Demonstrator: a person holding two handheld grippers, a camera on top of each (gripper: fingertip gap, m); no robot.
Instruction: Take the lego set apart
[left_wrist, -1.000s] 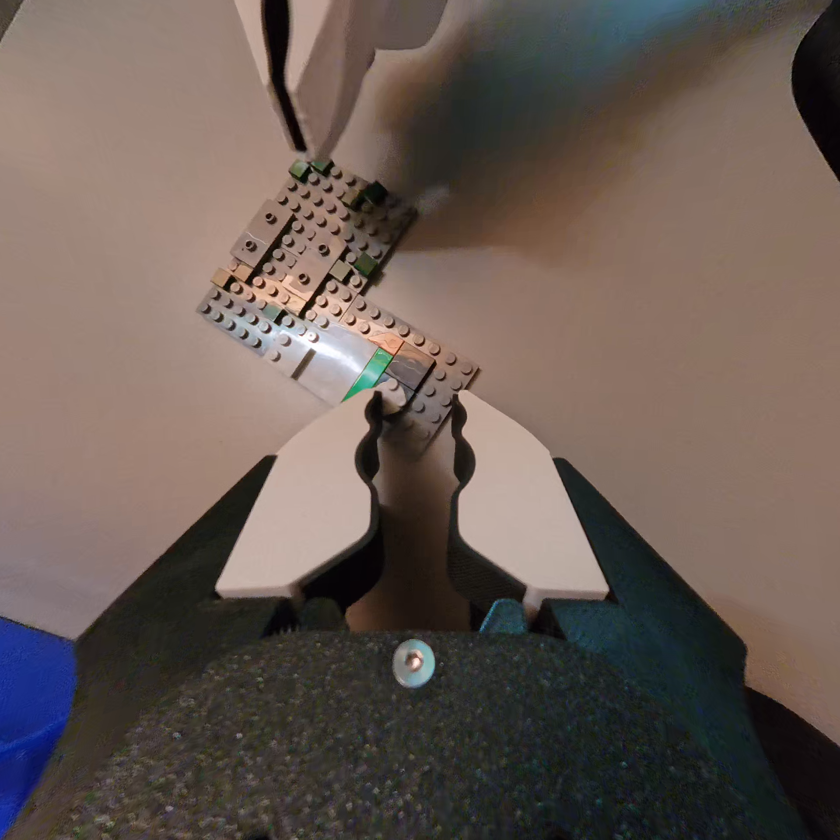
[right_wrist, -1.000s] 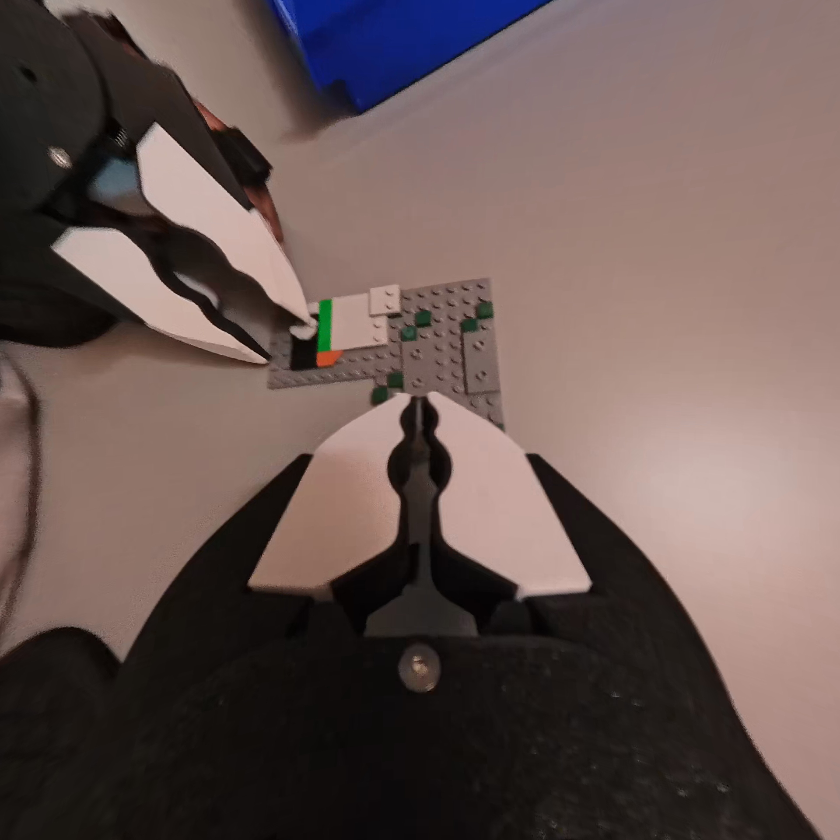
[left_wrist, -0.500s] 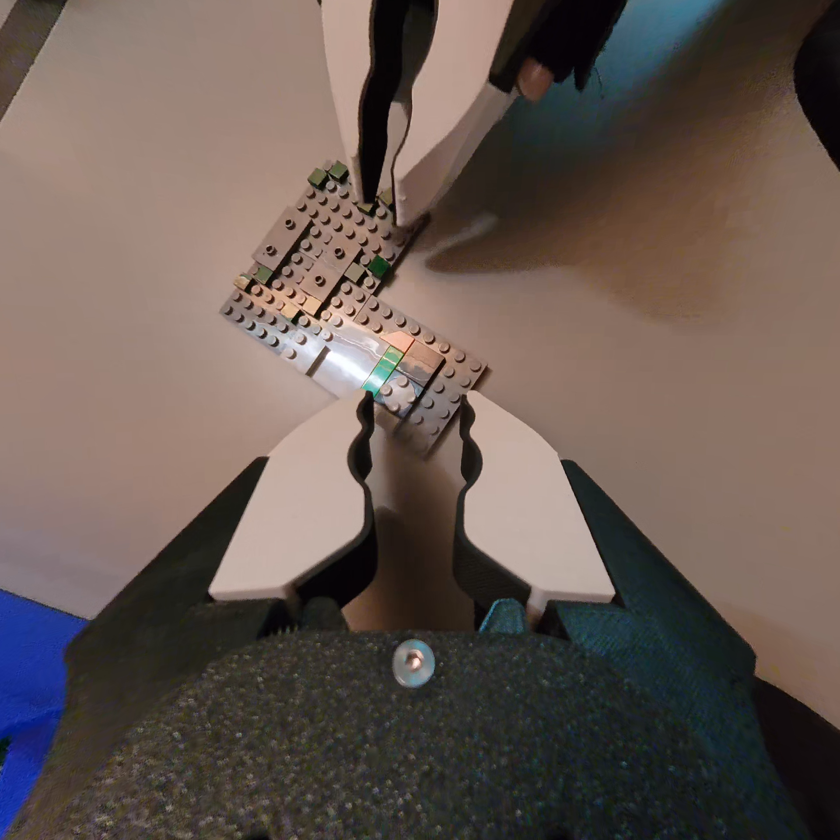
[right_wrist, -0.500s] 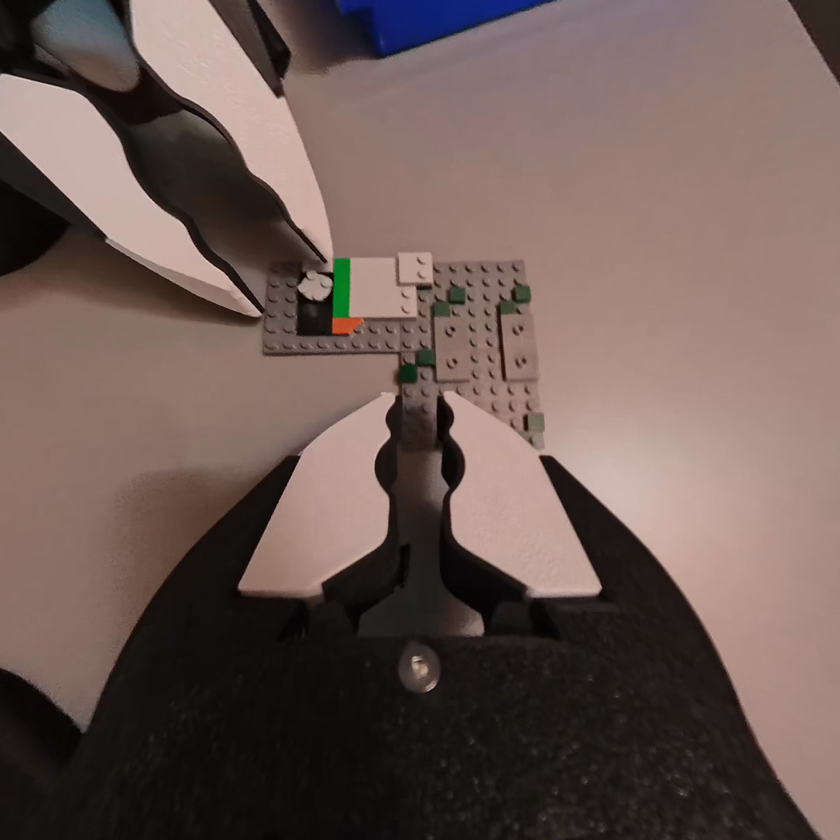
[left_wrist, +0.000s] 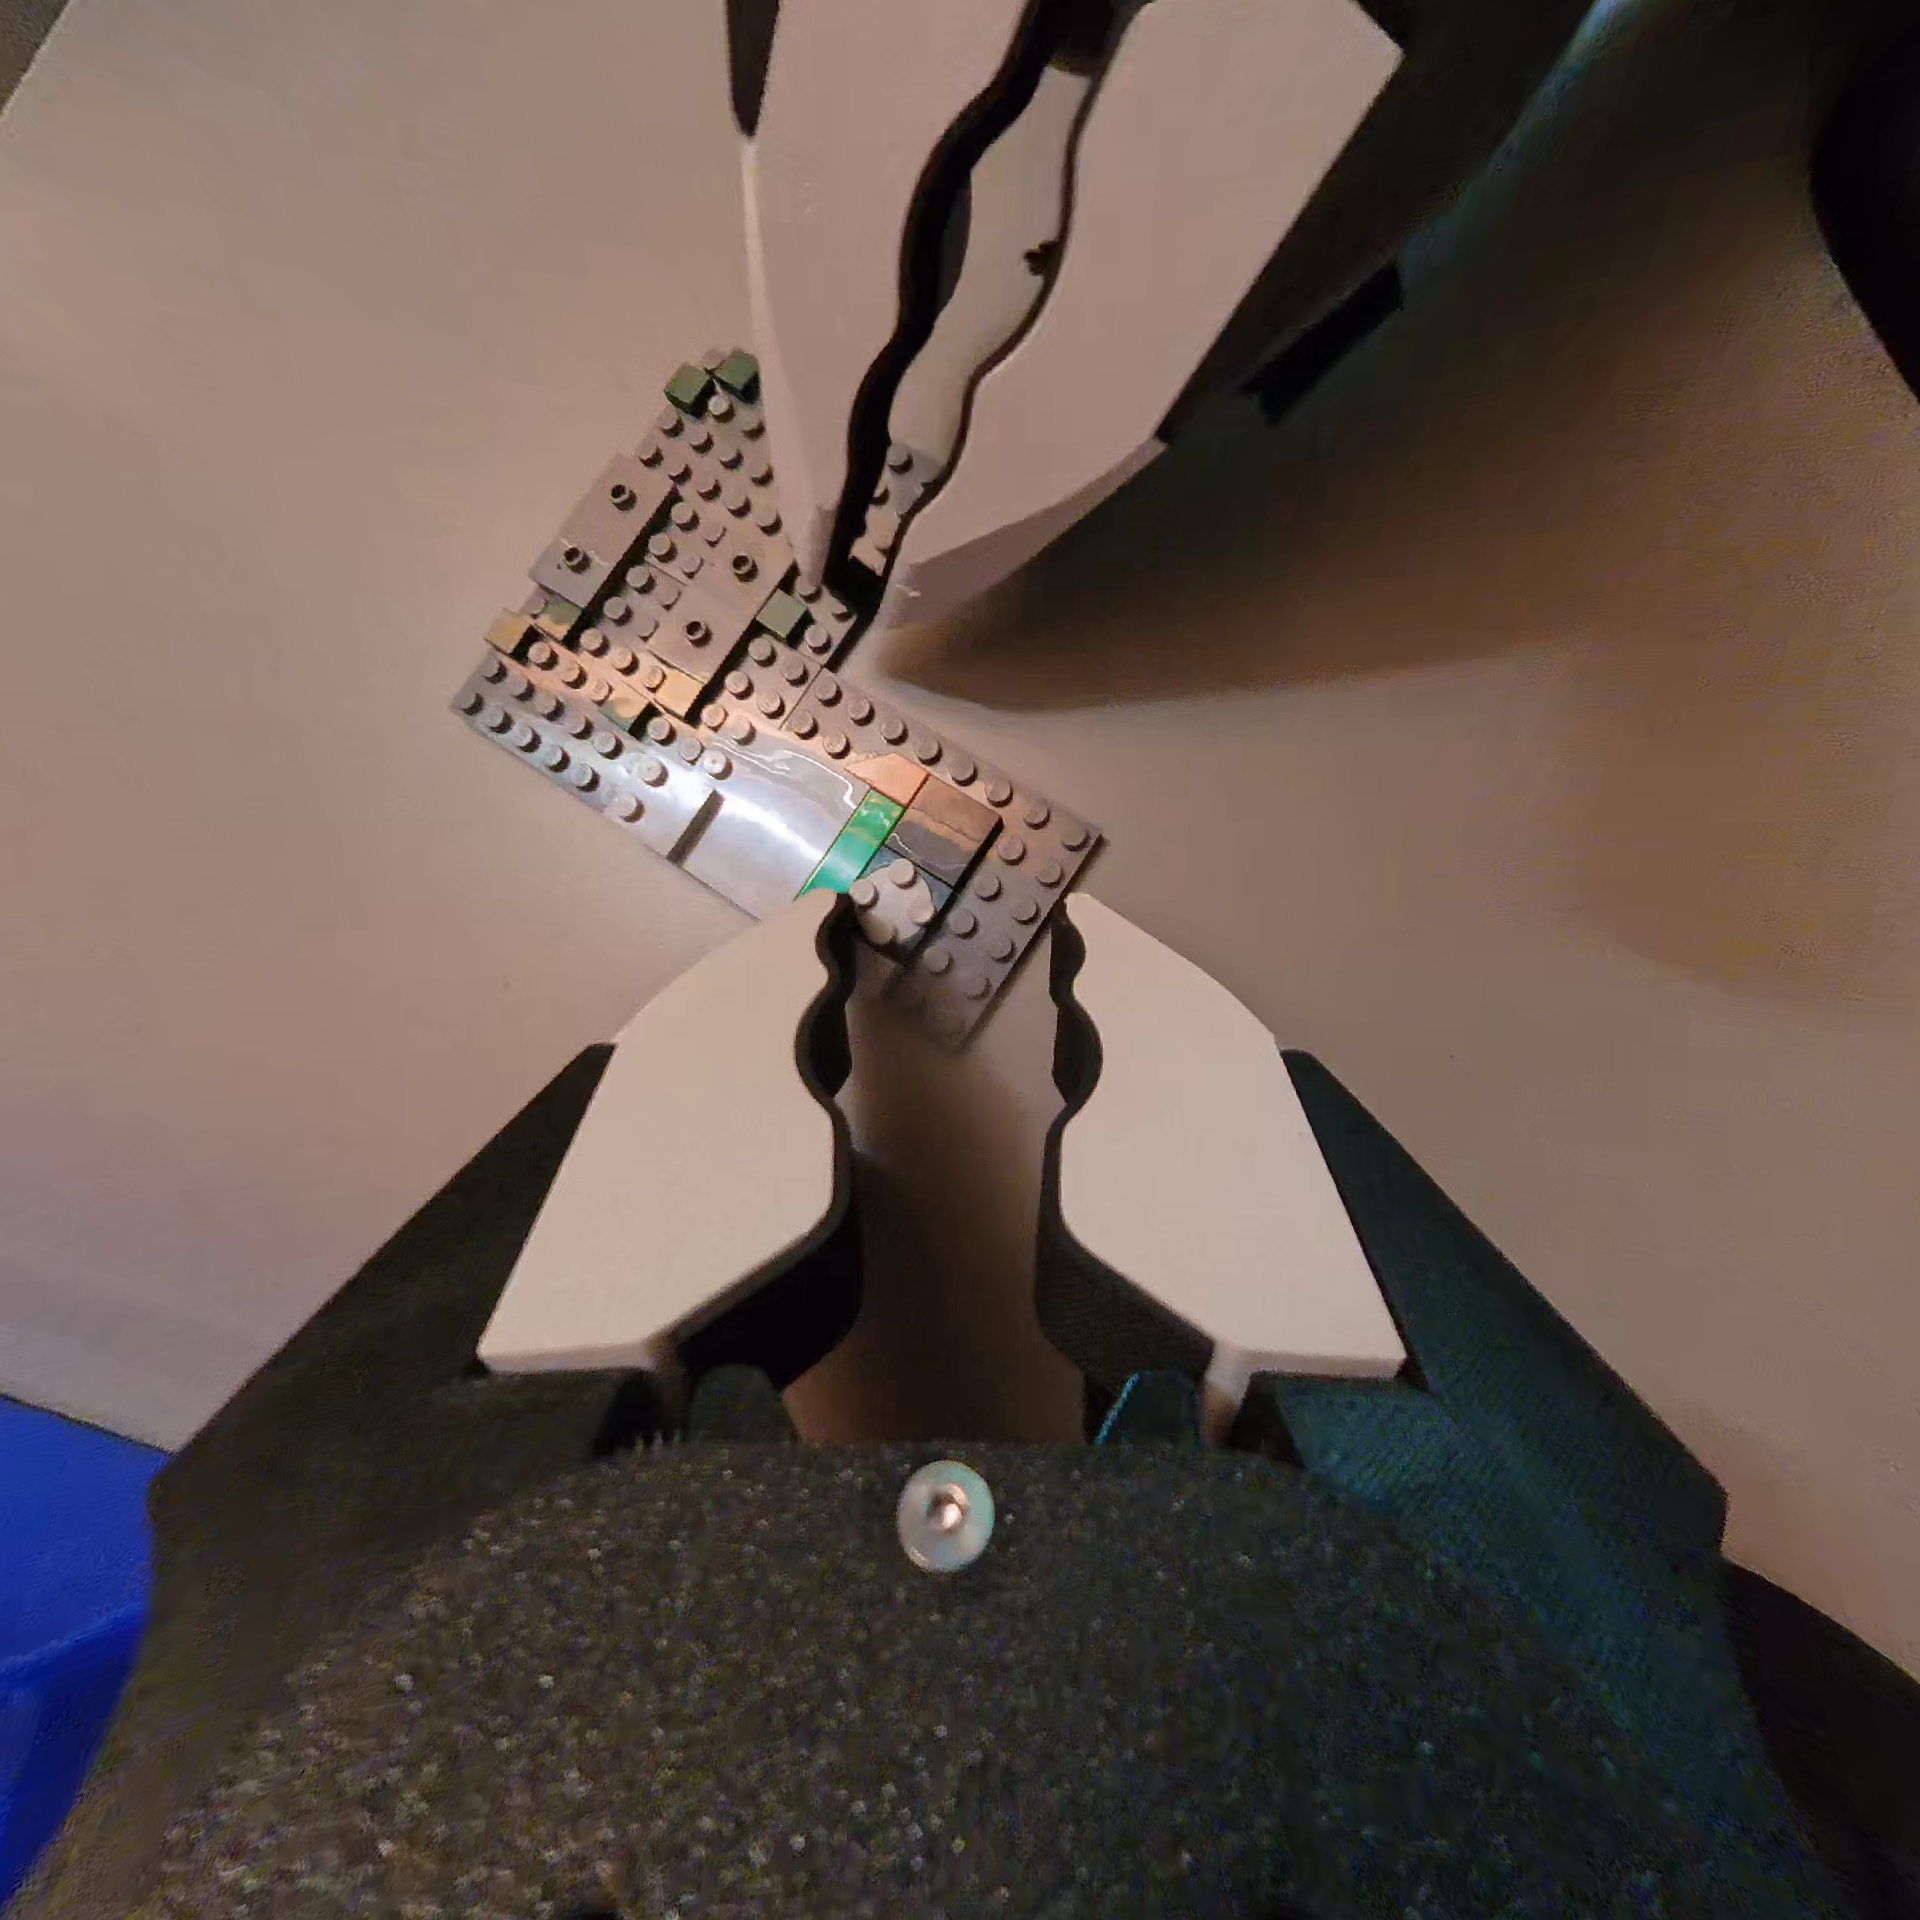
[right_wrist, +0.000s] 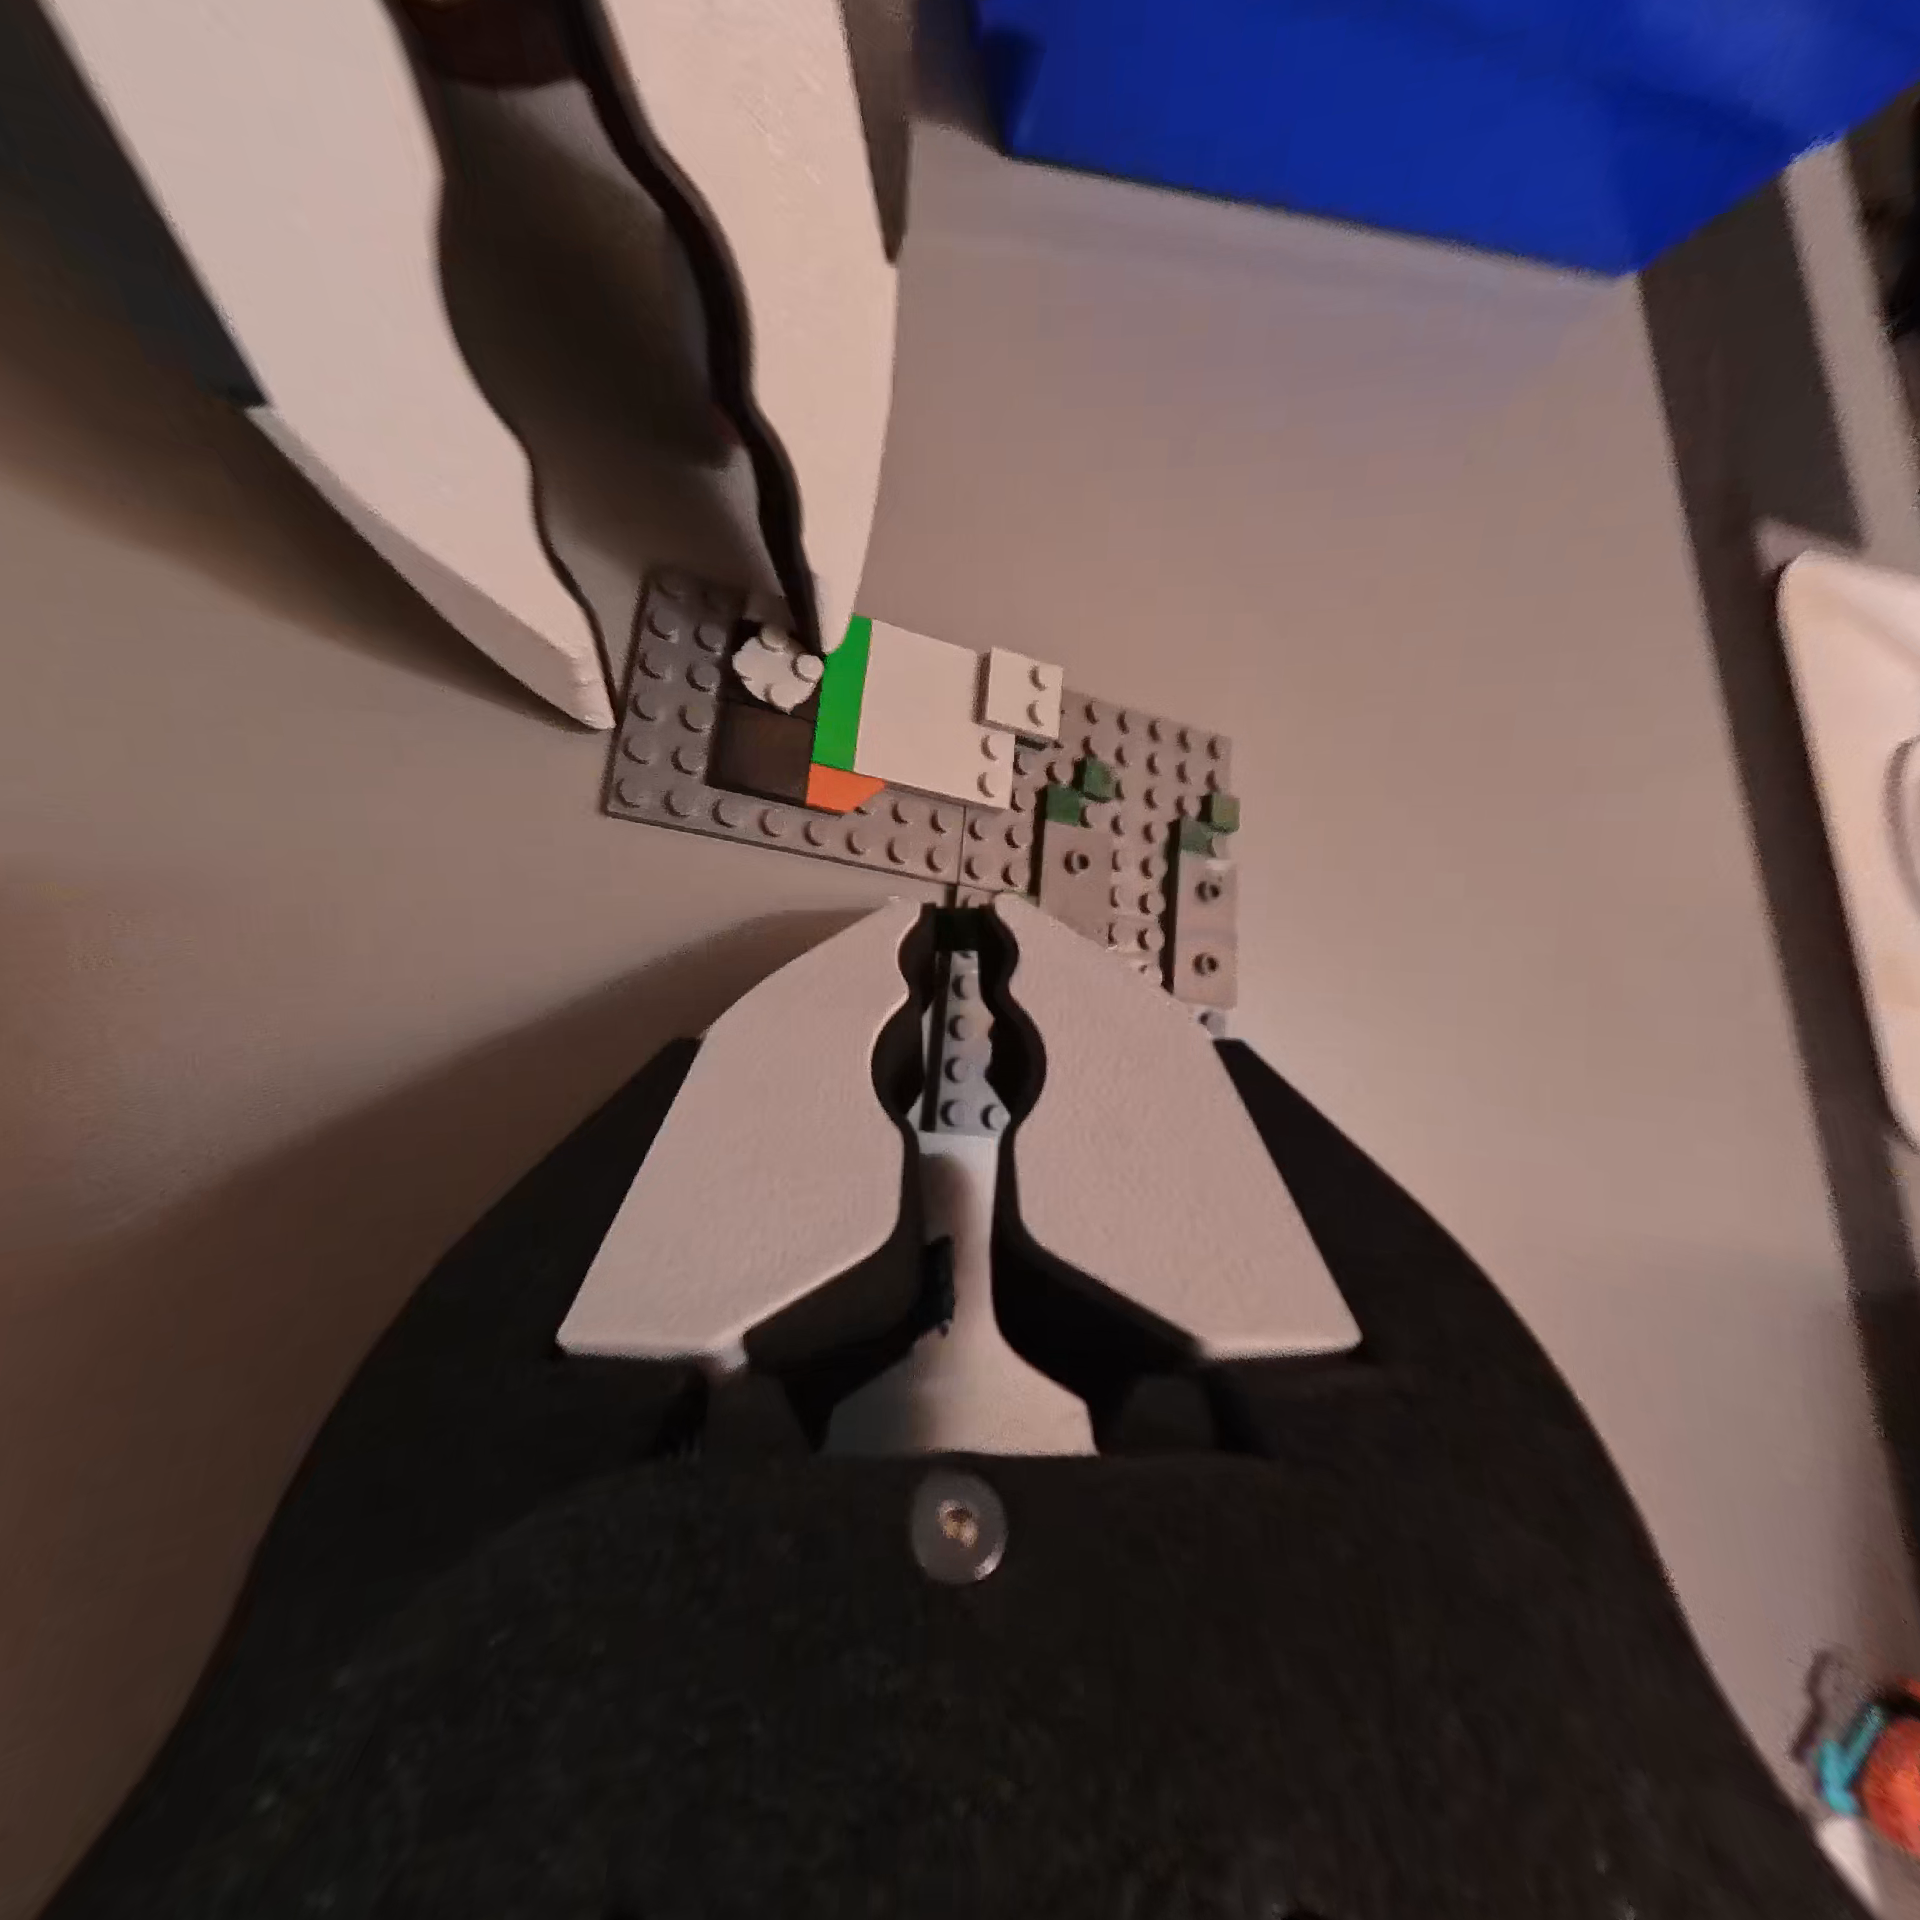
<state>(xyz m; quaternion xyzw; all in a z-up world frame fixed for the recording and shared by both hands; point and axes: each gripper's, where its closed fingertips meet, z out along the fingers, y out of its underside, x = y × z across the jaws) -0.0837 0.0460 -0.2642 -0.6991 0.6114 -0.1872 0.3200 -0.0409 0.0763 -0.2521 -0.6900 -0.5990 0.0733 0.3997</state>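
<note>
Fingertips of the right gripper (right_wrist: 954, 914) are pressed together on the near edge of the grey lego set (right_wrist: 914, 821), pinching a narrow studded strip that runs back between the two fingers along the gripper's own axis. So right is the anchor. Left gripper (left_wrist: 940, 914) is spread, tips straddling the opposite end of the set (left_wrist: 769, 727): one tip touches the small round pale piece (left_wrist: 894, 904) beside the green tile (left_wrist: 857, 847), the other sits just off the plate's edge, not clamped on anything that I can see. Key relation: the set lies flat on the table (left_wrist: 1455, 935), directly ahead of both claws and between them. It's L-shaped, long arm running crosswise to the right gripper, and the round piece sits at the far-left end of that arm in the right wrist view, so left is clearly nearer to it. My read: next move is left closing on the round piece and pulling up while right holds the plate down. Risk is the tip slipping off the studs. Counts: two grippers, one connected set, one round pale piece, one green tile, one orange wedge (right_wrist: 842, 792), one dark square tile (right_wrist: 764, 753), several small dark-green bits near the right end, exact number unclear. One blue bin (right_wrist: 1403, 114) beyond the set, well apart.
</note>
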